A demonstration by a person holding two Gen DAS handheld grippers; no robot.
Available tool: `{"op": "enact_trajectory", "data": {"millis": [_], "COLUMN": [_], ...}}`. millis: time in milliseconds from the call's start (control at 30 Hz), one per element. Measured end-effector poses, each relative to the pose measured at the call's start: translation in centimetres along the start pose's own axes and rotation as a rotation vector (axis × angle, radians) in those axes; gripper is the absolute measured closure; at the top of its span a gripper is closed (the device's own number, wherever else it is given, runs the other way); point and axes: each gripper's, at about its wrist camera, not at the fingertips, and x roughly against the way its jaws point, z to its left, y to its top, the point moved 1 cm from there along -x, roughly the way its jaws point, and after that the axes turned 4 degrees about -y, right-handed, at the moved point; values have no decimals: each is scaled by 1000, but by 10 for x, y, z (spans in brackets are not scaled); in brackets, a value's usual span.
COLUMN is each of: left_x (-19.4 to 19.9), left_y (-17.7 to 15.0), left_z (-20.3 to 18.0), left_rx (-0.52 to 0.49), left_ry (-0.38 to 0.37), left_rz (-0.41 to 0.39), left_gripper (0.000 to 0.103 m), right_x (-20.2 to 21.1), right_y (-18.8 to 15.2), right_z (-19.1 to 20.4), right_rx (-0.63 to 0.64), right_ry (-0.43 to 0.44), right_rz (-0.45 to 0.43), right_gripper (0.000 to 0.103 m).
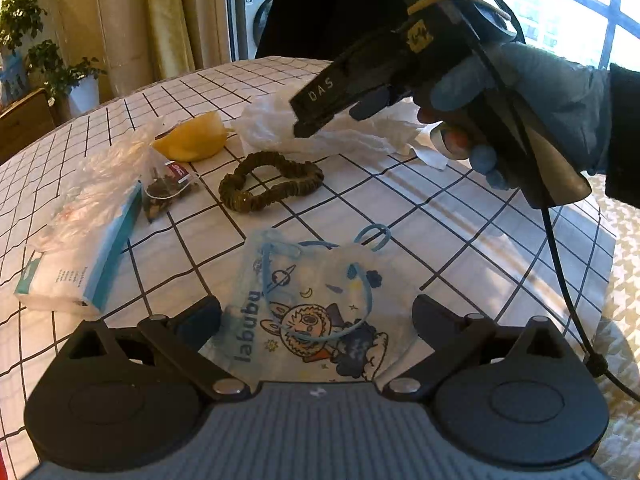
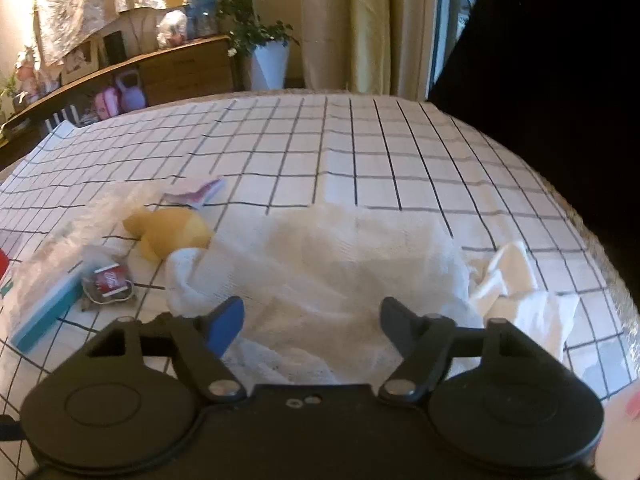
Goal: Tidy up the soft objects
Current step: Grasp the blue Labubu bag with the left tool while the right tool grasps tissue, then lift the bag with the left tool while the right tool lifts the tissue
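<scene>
The left gripper (image 1: 316, 312) has its jaws spread wide with nothing clamped; between them lies a clear packet printed "labubu" (image 1: 308, 304), holding a cartoon-printed face mask with pale blue ear loops, flat on the counter (image 1: 460, 216). The right gripper (image 2: 312, 320) also stands open, one blue pad (image 2: 224, 328) showing, poised over a crumpled white gauzy cloth (image 2: 340, 264); whether the pads touch it is hard to tell.

From the packet, at 12 o'clock lies an olive-green scrunchie (image 1: 272, 180); at 11 o'clock a tea bag in its clear sachet (image 1: 168, 188) and a yellow soft lump (image 1: 192, 140); at 9 o'clock a teal-edged tissue pack (image 1: 76, 272) under crinkled clear plastic.

Only the left wrist view shows the packet, the scrunchie, and the blue-gloved hand (image 1: 532, 108) holding the right gripper above the cloth. Only the right wrist view shows a small pink-and-white paper (image 2: 196, 194) beyond the yellow lump, and a second white cloth (image 2: 516, 280) at 3 o'clock.

The counter wears a white covering with a black grid. Beyond are yellow curtains, potted plants (image 2: 264, 44), a washing machine (image 1: 252, 12), a wooden sideboard (image 2: 176, 68) and a bright window.
</scene>
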Motion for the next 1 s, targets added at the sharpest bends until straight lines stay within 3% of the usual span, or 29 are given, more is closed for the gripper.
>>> {"op": "enact_trajectory", "data": {"millis": [67, 133, 300, 367, 533, 1000], "left_x": [0, 1, 6, 7, 9, 34], "left_y": [0, -1, 3, 4, 4, 11], "left_z": [0, 1, 6, 7, 3, 7], "left_rx": [0, 8, 33, 37, 15, 75], "left_ry": [0, 4, 35, 42, 49, 46], "left_rz": [-4, -12, -34, -36, -37, -50], "left_gripper": [2, 8, 44, 65, 81, 86], "right_x": [-1, -2, 1, 2, 19, 101], "right_y": [-2, -4, -4, -3, -1, 0], "right_z": [-2, -3, 2, 4, 10, 12], "right_rx": [-8, -15, 16, 27, 62, 19], "right_ry": [-11, -18, -60, -66, -84, -37], "right_rz": [6, 9, 13, 11, -27, -110], "right_gripper": [48, 52, 74, 91, 98, 99]}}
